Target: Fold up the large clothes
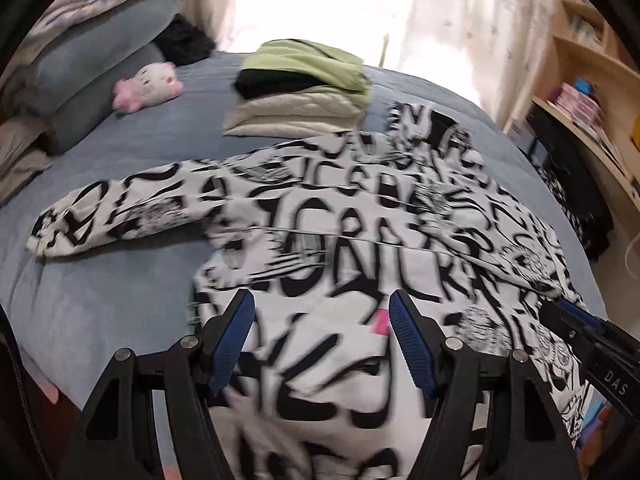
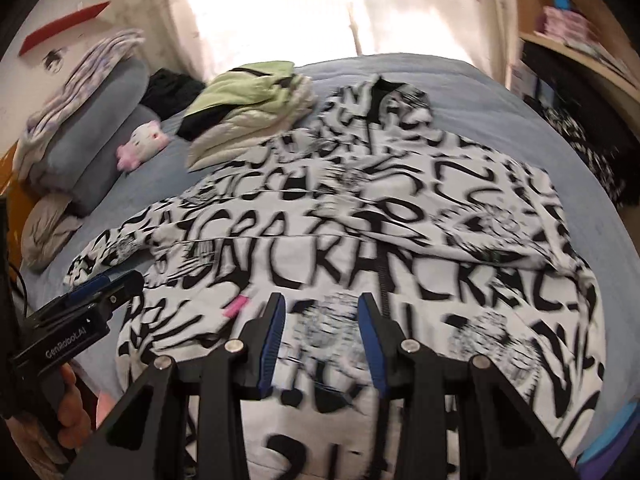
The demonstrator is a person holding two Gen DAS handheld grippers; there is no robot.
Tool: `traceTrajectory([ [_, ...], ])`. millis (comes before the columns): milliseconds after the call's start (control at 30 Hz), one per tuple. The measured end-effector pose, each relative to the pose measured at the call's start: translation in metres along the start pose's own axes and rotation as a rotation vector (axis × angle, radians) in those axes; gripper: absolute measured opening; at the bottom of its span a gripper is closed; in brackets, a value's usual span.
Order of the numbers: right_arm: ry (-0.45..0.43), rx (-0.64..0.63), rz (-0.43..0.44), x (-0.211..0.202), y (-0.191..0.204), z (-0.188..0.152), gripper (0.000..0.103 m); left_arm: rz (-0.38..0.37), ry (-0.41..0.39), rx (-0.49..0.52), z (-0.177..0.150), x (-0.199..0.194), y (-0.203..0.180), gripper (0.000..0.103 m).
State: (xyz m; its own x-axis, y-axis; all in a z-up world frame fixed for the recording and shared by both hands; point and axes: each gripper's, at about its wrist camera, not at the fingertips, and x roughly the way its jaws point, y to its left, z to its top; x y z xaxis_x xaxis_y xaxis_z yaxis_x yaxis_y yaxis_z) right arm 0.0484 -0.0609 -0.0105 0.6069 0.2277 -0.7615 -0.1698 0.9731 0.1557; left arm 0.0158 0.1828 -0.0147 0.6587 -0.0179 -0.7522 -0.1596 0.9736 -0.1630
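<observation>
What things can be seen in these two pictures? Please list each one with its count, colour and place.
jacket: one, white with black lettering, spread flat on the bed, one sleeve out to the left
pile of folded clothes: one, green, black and cream, behind the jacket
bed: one, blue cover, under everything
soft toy: one, white and pink, near the pillows
pillows: several, blue and grey, stacked at the far left
curtain: pale, bright, behind the bed
shelves: wooden, at the right
left tongs: one, black with blue pads, open above the jacket
right tongs: one, same colours, open above the jacket
</observation>
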Motion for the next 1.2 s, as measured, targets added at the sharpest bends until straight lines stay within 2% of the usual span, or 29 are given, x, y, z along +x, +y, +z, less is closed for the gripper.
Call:
traceTrajectory([
  [300,-0.028,-0.141,0.05,0.027,0.089,0.024,0.038,0.05,0.001,-0.14,0.008,0.011,0.1,0.068],
  [500,-0.034,-0.208,0.088,0.061,0.144,0.04,0.038,0.043,0.003,-0.245,0.012,0.025,0.163,0.068],
  [700,-0.017,-0.279,0.121,0.102,0.198,0.051,0.038,-0.037,0.004,-0.397,0.013,0.051,0.236,0.068],
  [933,0.011,-0.327,0.148,0.153,0.246,0.056,0.038,-0.1,-0.002,-0.584,0.003,0.086,0.303,0.068],
  [1100,0.057,-0.306,0.175,0.179,0.258,0.055,0.038,-0.157,-0.043,-0.695,-0.001,0.098,0.335,0.068],
  [1200,0.086,-0.302,0.182,0.189,0.258,0.048,0.038,-0.155,-0.063,-0.738,0.005,0.108,0.347,0.068],
])
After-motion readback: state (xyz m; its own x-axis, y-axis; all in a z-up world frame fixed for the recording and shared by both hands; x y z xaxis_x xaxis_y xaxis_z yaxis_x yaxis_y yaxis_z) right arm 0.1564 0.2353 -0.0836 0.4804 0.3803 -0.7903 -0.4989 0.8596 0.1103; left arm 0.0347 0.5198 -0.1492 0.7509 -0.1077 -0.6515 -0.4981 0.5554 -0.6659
